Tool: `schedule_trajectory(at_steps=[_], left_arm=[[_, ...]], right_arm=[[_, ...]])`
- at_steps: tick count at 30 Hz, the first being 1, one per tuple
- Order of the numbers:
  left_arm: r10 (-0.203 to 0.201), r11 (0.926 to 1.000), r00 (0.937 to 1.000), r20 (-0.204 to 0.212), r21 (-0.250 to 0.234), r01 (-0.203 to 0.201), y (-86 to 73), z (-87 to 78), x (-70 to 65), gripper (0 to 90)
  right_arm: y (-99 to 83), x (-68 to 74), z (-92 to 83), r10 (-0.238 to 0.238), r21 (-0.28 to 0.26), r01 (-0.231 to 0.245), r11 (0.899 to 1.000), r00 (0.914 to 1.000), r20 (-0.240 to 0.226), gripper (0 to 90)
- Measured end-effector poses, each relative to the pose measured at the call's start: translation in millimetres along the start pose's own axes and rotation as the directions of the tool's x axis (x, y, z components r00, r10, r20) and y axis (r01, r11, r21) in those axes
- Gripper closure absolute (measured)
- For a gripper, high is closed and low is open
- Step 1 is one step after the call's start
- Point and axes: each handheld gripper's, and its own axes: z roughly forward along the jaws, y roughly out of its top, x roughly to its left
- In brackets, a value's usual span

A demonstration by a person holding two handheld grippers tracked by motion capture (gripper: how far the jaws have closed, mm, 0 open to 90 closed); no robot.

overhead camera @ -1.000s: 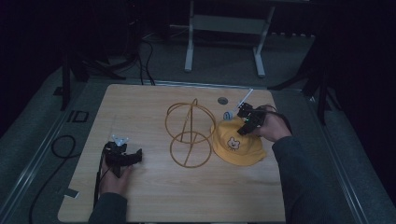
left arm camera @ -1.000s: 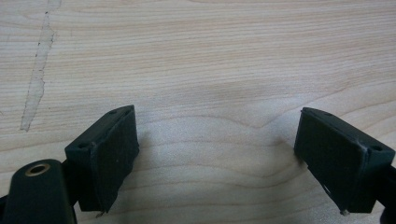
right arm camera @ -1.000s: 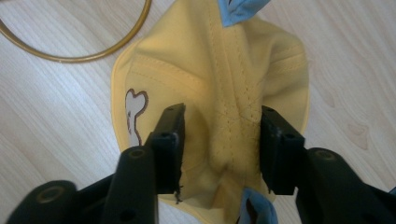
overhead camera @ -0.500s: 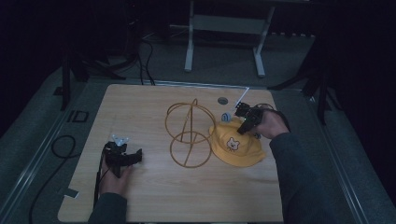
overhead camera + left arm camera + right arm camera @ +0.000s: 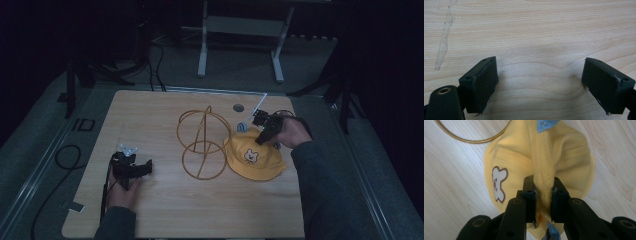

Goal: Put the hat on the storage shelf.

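Your right hand-held gripper (image 5: 543, 192) is clenched on a fold of the yellow hat (image 5: 564, 152), having just closed. Your left hand-held gripper (image 5: 541, 85) stands released over bare tabletop (image 5: 536, 30) at eight o'clock.

Looks like a lab or recording studio set-up, dim and dark all round. A lone pale wooden bench (image 5: 165, 210) stands on grey carpeted floor (image 5: 35, 150), with black cables (image 5: 62, 160) trailing across it, dark stand legs (image 5: 70, 90), and a grey metal frame (image 5: 240, 30) behind.
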Motion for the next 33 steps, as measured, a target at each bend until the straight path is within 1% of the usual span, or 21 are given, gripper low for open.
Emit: schedule_trajectory(at_steps=[10, 11, 17, 25, 33], left_arm=[[-0.001, 1.0, 1.0, 0.0, -0.001, 0.001, 0.0, 0.1, -0.1, 13.6], [-0.002, 1.0, 1.0, 0.0, -0.002, 0.002, 0.0, 0.1, -0.1, 13.5], [-0.002, 1.0, 1.0, 0.0, -0.002, 0.002, 0.0, 0.2, -0.1, 13.6], [-0.001, 1.0, 1.0, 0.0, -0.001, 0.001, 0.0, 0.1, 0.0, 13.6], [-0.001, 1.0, 1.0, 0.0, -0.001, 0.001, 0.0, 0.1, 0.0, 13.5]], right_arm=[[2.7, 3.4, -14.7, -0.018, -0.013, 0.018, 1.0, 0.9998, 0.007, 77.5], [3.5, 4.0, -17.5, -0.03, -0.013, 0.03, 0.999, 0.9995, 0.007, 77.5], [4.7, 5.0, -25.3, -0.043, -0.015, 0.043, 0.999, 0.9991, 0.006, 77.5], [5.0, 4.0, -40.4, -0.056, -0.038, 0.056, 0.998, 0.9984, 0.007, 77.5], [5.5, 5.5, -50.0, -0.077, -0.058, 0.077, 0.995, 0.997, 0.003, 77.5]])
